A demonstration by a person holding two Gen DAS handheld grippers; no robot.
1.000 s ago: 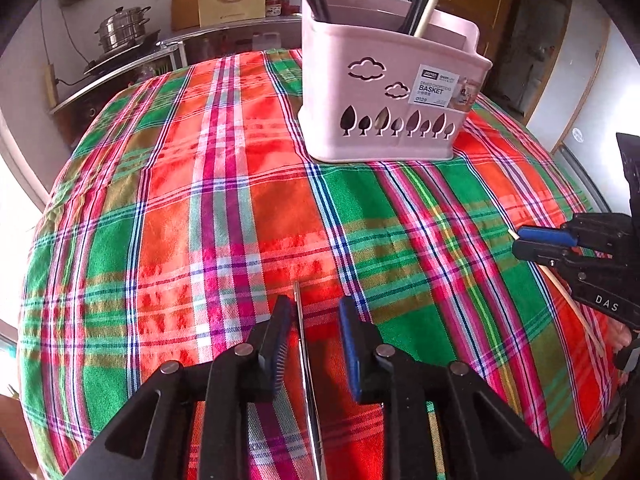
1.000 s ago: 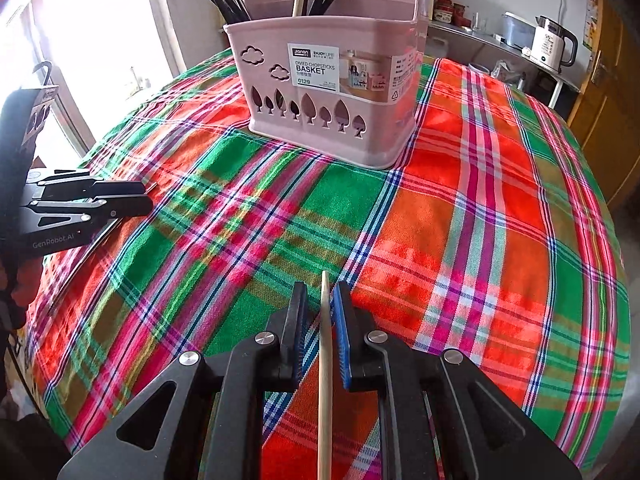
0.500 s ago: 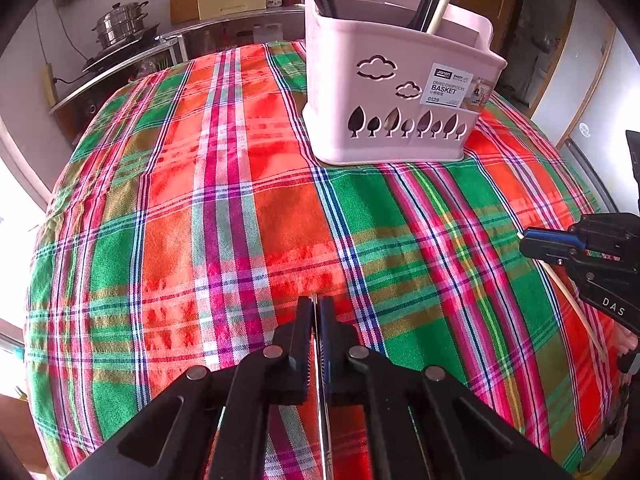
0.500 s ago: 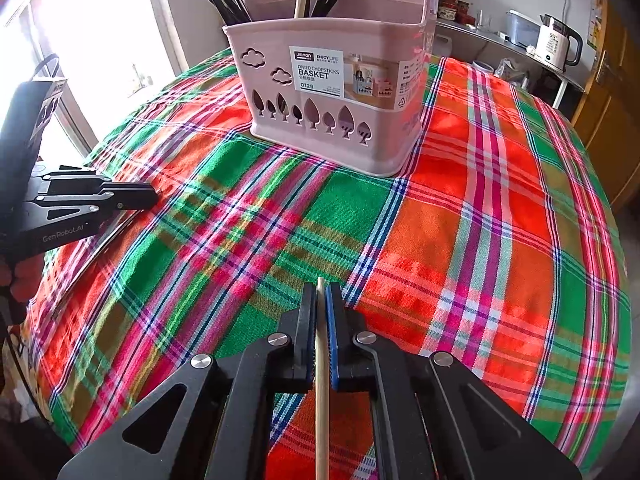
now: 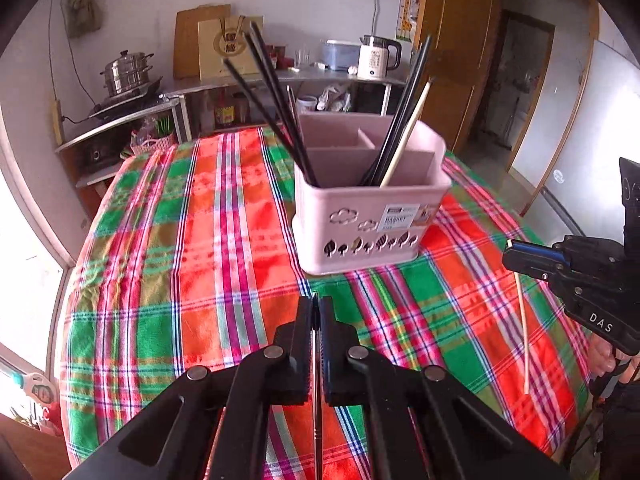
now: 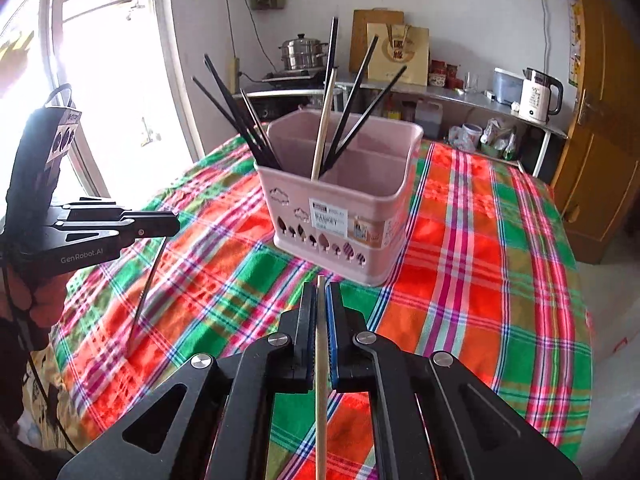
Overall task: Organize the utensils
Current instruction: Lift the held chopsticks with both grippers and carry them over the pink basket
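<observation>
Above the plaid-clothed desk (image 5: 224,248) I've just lifted both chopsticks, left hand-held gripper (image 5: 316,312) clamped on the metal chopstick (image 5: 317,420), right hand-held gripper (image 6: 320,300) on the wooden chopstick (image 6: 321,400), ready for the pink basket (image 5: 360,232).

My black left claw (image 5: 316,312) grips a dark metal chopstick (image 5: 317,400); my right claw (image 6: 321,300), black with one blue pad, grips a pale wooden chopstick (image 6: 321,380). Red, green and orange plaid cloth (image 6: 460,248) covers the counter beneath a pink plastic basket with tree and cloud cut-outs (image 6: 340,200).
</observation>
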